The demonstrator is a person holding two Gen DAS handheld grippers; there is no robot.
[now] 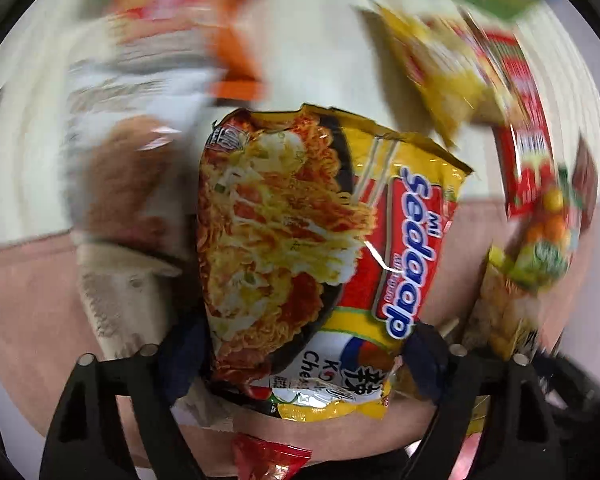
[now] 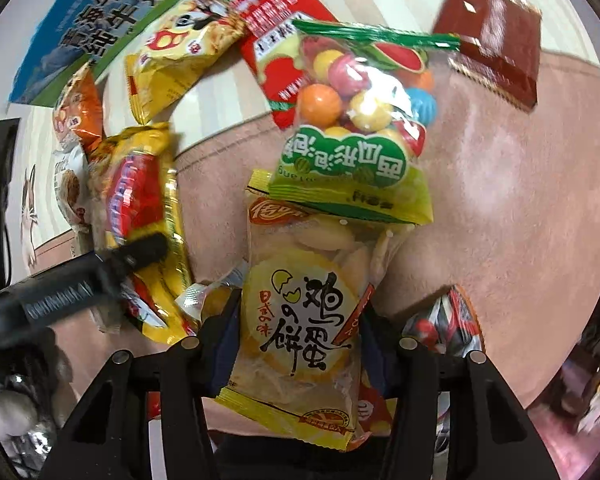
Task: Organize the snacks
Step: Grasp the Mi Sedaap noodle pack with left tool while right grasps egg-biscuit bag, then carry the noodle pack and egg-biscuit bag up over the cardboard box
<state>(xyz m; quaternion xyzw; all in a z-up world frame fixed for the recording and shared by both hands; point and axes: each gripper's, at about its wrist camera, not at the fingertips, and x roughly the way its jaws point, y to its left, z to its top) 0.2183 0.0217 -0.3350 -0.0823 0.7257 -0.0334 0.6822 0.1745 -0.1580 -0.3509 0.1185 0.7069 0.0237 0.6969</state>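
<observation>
left wrist view: everything beyond the gripper is smeared by motion blur, so the orange-and-white packet [image 1: 168, 44] at upper left and the yellow snack bag [image 1: 440, 68] at upper right are hard to read. the left gripper [image 1: 304, 354] is clamped on the lower end of a mi sedaap noodle packet [image 1: 300, 248], which sits sharp between the dark blue pads [image 1: 424, 354] and stands up the middle of the frame. a red wrapper [image 1: 268, 456] below is cut off by the edge.

right wrist view: the right gripper [image 2: 296, 344] is closed on a yellow egg biscuit packet [image 2: 300, 312]; its lower end hangs below the pads [image 2: 226, 344]. a bag of gumballs [image 2: 360, 120] overlaps the packet's far end. at left the other gripper's black finger [image 2: 140, 256] lies across the noodle packet. a brown sachet [image 2: 492, 36] lies well apart at upper right on the pink worktop [image 2: 520, 200]. the blue milk carton [image 2: 80, 28] is partly cut off.
</observation>
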